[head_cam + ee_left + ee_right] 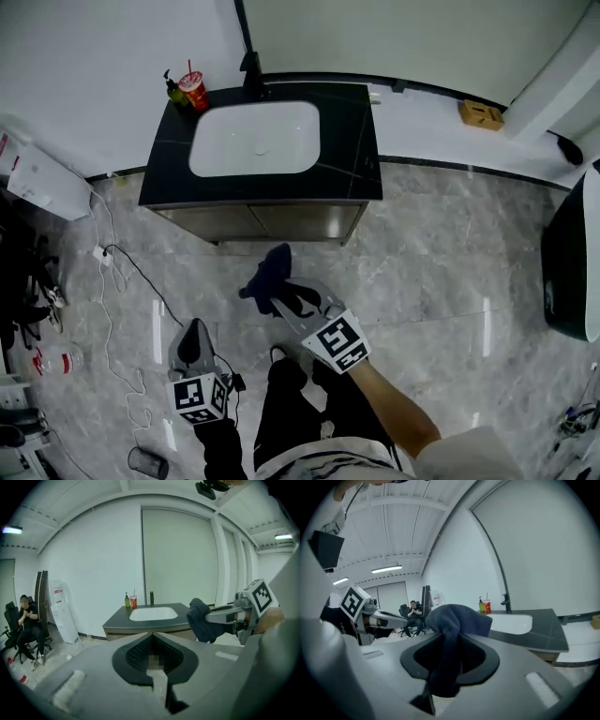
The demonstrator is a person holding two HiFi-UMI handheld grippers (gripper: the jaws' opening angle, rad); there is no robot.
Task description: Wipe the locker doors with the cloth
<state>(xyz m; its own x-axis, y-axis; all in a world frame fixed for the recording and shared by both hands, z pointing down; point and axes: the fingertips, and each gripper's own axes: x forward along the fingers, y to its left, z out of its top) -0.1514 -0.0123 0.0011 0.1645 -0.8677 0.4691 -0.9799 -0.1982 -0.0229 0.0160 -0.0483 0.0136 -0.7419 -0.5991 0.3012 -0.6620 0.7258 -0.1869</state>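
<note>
The step in hand is judged to be the carrying of the dark blue cloth (pixel 265 274) to the brown cabinet doors (pixel 258 222) below the black stone-look countertop (pixel 356 141). The cloth is held over the grey marbled floor (pixel 441 272), near the doors but apart from them. For a good wipe, the tool would best be lowered and tilted so that the bunched end of the cloth, not the hard jaw tips, is pressed flat to a door face. Even, overlapping strokes would then be drawn from the top edge down, with a firm clamp throughout. The right gripper (pixel 284 302) is clamped on the cloth: in the right gripper view a fold is pinched between the jaws and the rest is mounded above their tips. The left gripper (pixel 194 330) is carried low at the side, jaws together, nothing between them.
</note>
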